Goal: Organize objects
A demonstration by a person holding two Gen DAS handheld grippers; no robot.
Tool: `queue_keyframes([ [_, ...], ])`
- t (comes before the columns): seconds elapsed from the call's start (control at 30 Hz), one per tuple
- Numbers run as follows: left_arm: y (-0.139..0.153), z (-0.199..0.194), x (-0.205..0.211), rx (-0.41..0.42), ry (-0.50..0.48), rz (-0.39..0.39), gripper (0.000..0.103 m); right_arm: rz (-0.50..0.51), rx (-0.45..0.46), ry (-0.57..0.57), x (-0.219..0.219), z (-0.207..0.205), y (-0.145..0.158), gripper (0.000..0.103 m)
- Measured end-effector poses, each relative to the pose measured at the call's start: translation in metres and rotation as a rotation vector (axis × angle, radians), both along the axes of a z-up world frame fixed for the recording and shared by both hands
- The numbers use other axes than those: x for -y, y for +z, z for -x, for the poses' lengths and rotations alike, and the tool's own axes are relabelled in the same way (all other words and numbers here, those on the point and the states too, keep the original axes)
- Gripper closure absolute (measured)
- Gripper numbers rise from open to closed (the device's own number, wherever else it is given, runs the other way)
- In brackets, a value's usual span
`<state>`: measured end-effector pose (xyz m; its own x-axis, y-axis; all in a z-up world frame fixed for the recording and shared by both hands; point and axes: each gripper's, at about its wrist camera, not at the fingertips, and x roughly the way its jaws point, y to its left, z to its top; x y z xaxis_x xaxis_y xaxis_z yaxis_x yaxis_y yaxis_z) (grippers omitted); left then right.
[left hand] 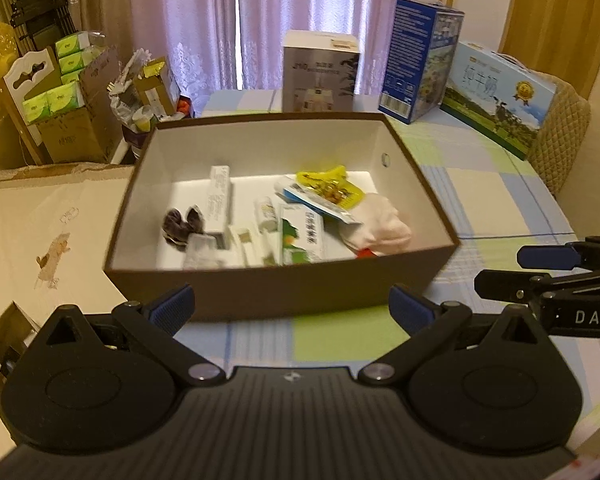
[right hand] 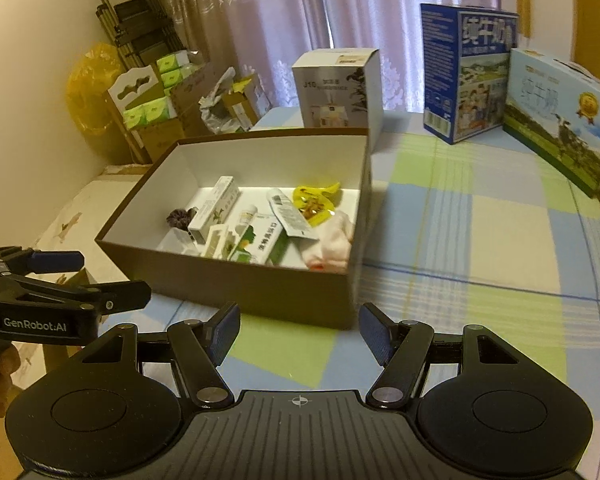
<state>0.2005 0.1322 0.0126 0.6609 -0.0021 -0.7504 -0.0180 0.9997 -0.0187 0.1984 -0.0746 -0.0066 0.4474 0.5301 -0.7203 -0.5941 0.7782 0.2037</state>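
Note:
A brown open box (left hand: 276,290) (right hand: 260,288) with a white inside stands on the checked tablecloth. In it lie small cartons (left hand: 220,200) (right hand: 214,208), a green-and-white carton (left hand: 302,236) (right hand: 256,242), a yellow snack packet (left hand: 332,186) (right hand: 314,200), a pink-white cloth (left hand: 380,220) (right hand: 332,240) and a dark scrunchie (left hand: 180,222) (right hand: 180,216). My left gripper (left hand: 290,310) is open and empty, just short of the box's near wall. My right gripper (right hand: 298,334) is open and empty, before the box's near right corner. Each gripper shows in the other's view, the right one (left hand: 540,268) and the left one (right hand: 76,276).
A white product box (left hand: 320,72) (right hand: 336,88), a tall blue milk carton (left hand: 420,64) (right hand: 466,72) and a light-blue milk carton (left hand: 504,100) (right hand: 564,120) stand along the table's far side. Cardboard boxes with green packs (left hand: 60,92) (right hand: 152,104) crowd the left.

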Motion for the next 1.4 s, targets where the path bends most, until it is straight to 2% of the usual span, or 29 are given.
queue_keyframes([
  [0.27,-0.001,0.027,0.042,-0.010,-0.018,0.024,0.001,0.000,-0.008,-0.025,0.057,0.022,0.001,0.040],
  [0.63,-0.005,0.062,0.101,-0.032,-0.071,0.018,0.001,-0.005,-0.019,-0.054,0.116,0.049,0.003,0.040],
  [0.97,-0.007,0.089,0.132,-0.036,-0.067,0.010,0.001,-0.010,-0.024,-0.050,0.143,0.065,0.003,0.040],
  [1.4,-0.010,0.105,0.150,-0.044,-0.058,0.009,0.001,-0.013,-0.038,-0.048,0.159,0.074,-0.001,0.040],
])
